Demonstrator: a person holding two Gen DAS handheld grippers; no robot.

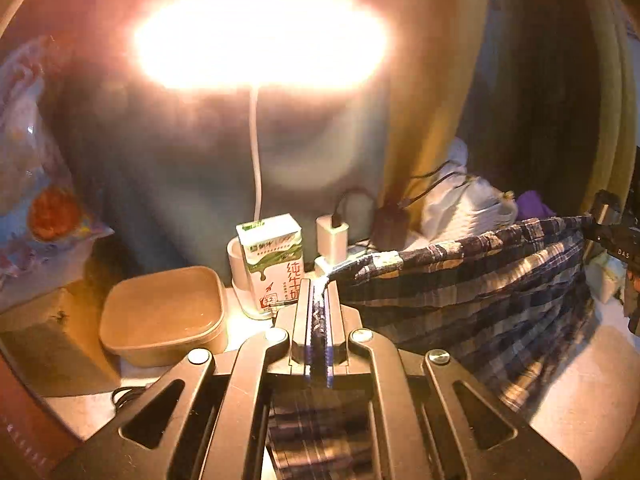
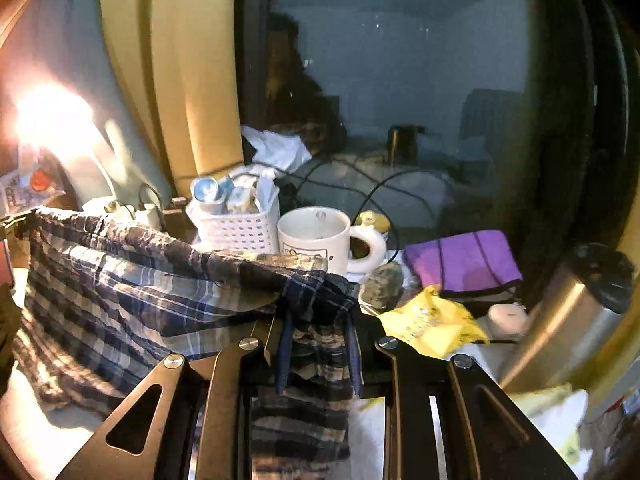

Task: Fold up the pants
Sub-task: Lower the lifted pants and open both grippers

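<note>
The pants (image 1: 472,292) are dark blue and white plaid. They hang stretched in the air between my two grippers, waistband on top. My left gripper (image 1: 319,300) is shut on one end of the waistband, with cloth pinched between its jaws. The right gripper (image 1: 612,228) shows at the far right of the left wrist view, holding the other end. In the right wrist view the pants (image 2: 132,280) spread to the left, and my right gripper (image 2: 316,320) is shut on bunched waistband cloth that drapes over its fingers. The left gripper (image 2: 10,222) shows at the left edge.
A bright lamp (image 1: 260,36) glares above. A milk carton (image 1: 272,260), a brown lidded box (image 1: 164,312) and a white charger (image 1: 332,236) stand behind. A white mug (image 2: 320,238), white basket (image 2: 236,220), purple pouch (image 2: 464,260), yellow packet (image 2: 432,324) and steel flask (image 2: 568,312) crowd the table.
</note>
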